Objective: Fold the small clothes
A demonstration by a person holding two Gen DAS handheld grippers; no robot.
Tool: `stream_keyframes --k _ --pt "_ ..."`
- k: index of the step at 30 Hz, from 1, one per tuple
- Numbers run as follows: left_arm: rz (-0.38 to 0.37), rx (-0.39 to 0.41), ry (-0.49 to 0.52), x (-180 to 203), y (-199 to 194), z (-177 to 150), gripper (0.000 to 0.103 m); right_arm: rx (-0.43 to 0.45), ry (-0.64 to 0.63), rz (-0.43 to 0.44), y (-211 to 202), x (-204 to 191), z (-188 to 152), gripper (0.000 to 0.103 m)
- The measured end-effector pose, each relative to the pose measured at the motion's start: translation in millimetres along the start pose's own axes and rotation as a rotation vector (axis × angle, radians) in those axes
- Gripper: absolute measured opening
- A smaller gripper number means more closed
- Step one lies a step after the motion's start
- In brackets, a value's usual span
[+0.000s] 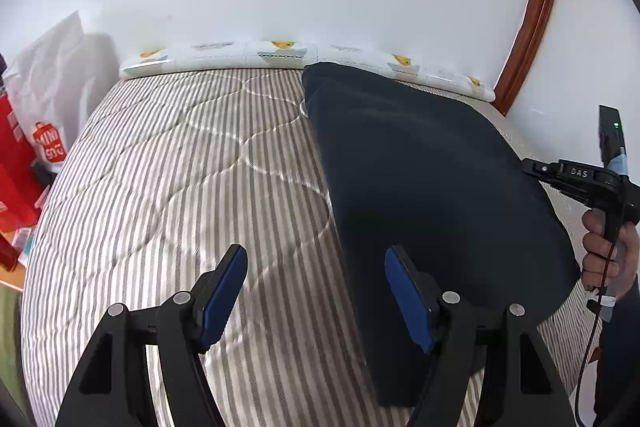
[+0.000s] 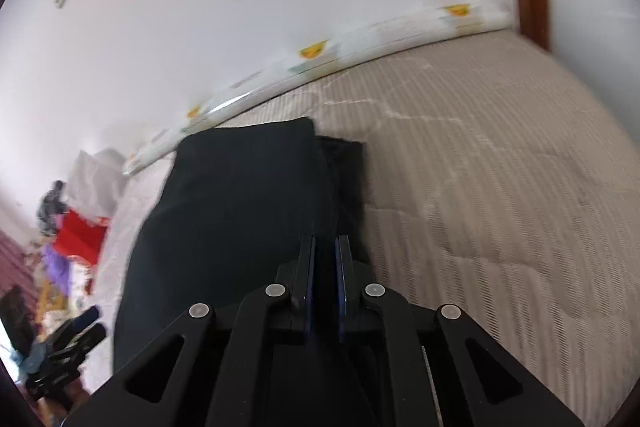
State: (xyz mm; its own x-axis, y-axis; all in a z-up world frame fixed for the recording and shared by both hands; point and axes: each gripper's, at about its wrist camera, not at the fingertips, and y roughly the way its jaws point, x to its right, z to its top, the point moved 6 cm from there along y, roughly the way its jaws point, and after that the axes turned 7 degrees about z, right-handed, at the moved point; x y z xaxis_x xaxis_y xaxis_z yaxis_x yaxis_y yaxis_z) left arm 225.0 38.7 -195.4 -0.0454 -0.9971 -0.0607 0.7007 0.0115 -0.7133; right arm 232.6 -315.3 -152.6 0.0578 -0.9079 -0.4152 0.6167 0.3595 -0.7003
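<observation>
A dark navy garment (image 1: pixel 432 195) lies folded lengthwise on the striped bed (image 1: pixel 180 179), from near the pillow down to the near edge. My left gripper (image 1: pixel 316 291) is open and empty, just above the garment's left edge; its right finger (image 1: pixel 408 299) is over the cloth. My right gripper (image 2: pixel 325 259) is nearly shut, its pads a narrow gap apart, on a raised fold of the garment (image 2: pixel 240 203) at its right edge. It also shows in the left wrist view (image 1: pixel 532 169), at the garment's right side.
A white pillow with yellow prints (image 1: pixel 280 55) lies along the white wall at the bed's far edge. A white shopping bag (image 1: pixel 52 95) and red boxes (image 1: pixel 12 163) stand left of the bed. A wooden door frame (image 1: pixel 536 11) is at the right.
</observation>
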Motion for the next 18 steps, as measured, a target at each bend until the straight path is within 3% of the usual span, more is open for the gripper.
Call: stream_keyframes --k 3,7,13,18 --pt "0.002 -0.002 -0.005 0.0 -5.4 -11.6 0.069 0.016 -0.006 -0.026 -15.1 -1.7 -9.6 0.013" --pt "0.018 -0.009 -0.013 1.2 -6.6 -29.3 0.070 -0.006 -0.060 -0.044 -30.8 -9.6 -37.9 0.023" --pt "0.019 -0.018 -0.055 -5.4 -17.0 -44.6 0.070 -0.024 -0.105 -0.141 -43.1 -8.4 -74.5 0.034" --pt "0.042 -0.021 -0.049 -3.5 -28.5 -51.5 0.070 -0.003 -0.089 -0.148 -56.0 -6.2 -80.9 0.036"
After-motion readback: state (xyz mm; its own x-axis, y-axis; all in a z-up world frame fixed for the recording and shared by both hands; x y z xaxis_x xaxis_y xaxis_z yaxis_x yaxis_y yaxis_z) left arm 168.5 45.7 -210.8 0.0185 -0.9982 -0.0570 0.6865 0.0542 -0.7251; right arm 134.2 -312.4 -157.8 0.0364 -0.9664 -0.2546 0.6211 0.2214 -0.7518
